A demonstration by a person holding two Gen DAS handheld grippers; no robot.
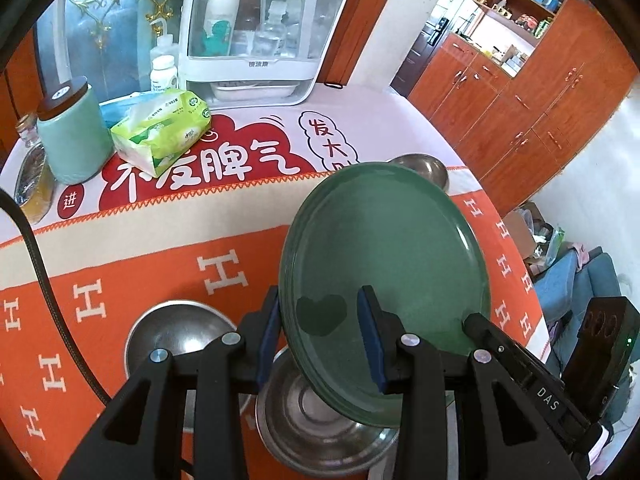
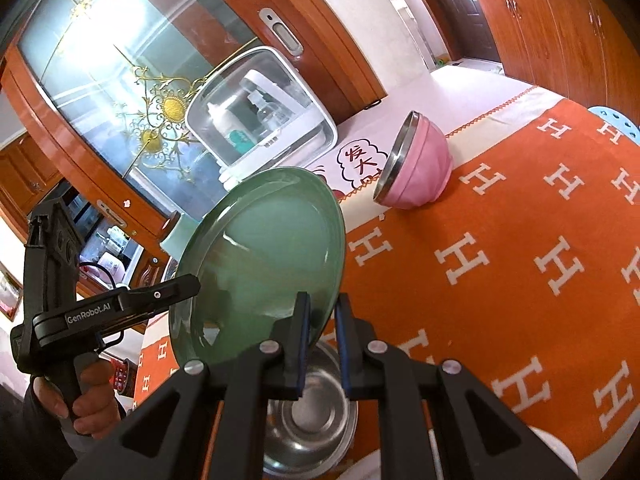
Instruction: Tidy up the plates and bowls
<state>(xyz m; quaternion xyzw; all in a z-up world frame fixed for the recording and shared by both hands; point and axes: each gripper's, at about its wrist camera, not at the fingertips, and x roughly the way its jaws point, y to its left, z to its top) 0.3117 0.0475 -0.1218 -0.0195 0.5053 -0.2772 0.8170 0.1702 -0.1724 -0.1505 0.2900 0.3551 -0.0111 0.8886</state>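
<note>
A stack of green plates [image 1: 384,248] hangs tilted above the orange cloth, held from both sides. My left gripper [image 1: 318,336] is shut on the stack's near rim. My right gripper [image 2: 320,344] is shut on the opposite rim of the green plates [image 2: 260,256]; its black body also shows in the left wrist view [image 1: 520,364]. A steel bowl [image 1: 320,420] sits below the plates and also shows in the right wrist view [image 2: 308,412]. A second steel bowl [image 1: 176,336] sits to its left. A pink bowl with a steel lining [image 2: 416,164] lies on its side farther back.
At the table's back stand a white storage box with bottles [image 1: 260,36], a green tissue pack [image 1: 160,132], a mint canister with a dark lid [image 1: 72,136] and a white pill bottle [image 1: 163,74]. Wooden cabinets [image 1: 540,112] line the right side. A black cable [image 1: 36,264] crosses the left.
</note>
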